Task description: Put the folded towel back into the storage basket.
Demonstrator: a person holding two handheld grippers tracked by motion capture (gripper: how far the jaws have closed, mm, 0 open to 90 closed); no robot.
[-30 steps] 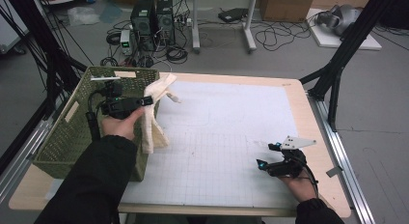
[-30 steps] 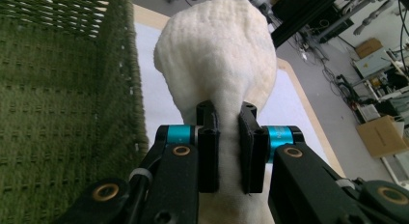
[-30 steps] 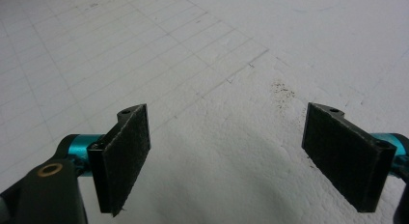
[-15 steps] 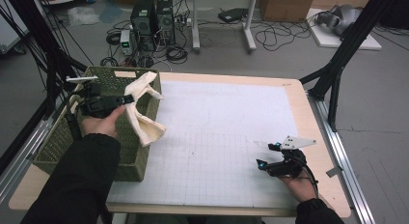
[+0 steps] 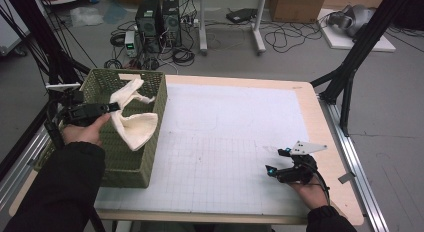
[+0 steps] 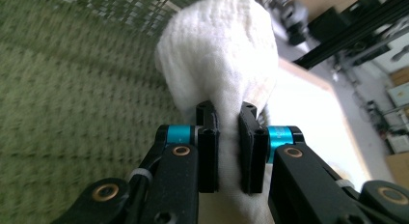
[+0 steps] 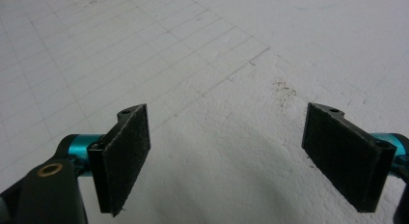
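Note:
A cream-white cloth (image 5: 131,117) hangs over the green woven basket (image 5: 150,157) at the table's left, draped across its right rim. My left gripper (image 5: 111,107) is shut on the cloth's upper part, held above the basket. In the left gripper view the black jaws pinch the white cloth (image 6: 222,64) between them, my left gripper (image 6: 226,122) pointing over the basket's green weave (image 6: 72,98). My right gripper (image 5: 276,162) rests near the table's front right, open. In the right gripper view my right gripper (image 7: 251,156) has wide-apart pads (image 7: 126,156) with only the white mat between them.
A white gridded mat (image 5: 225,137) covers the wooden table (image 5: 327,157). Black frame struts (image 5: 360,52) rise at the right and left. Computers (image 5: 155,17), cables and boxes lie on the floor beyond the far edge.
My left gripper has carried the cloth leftward, from beside the basket's right wall to above the basket. The right gripper has stayed still.

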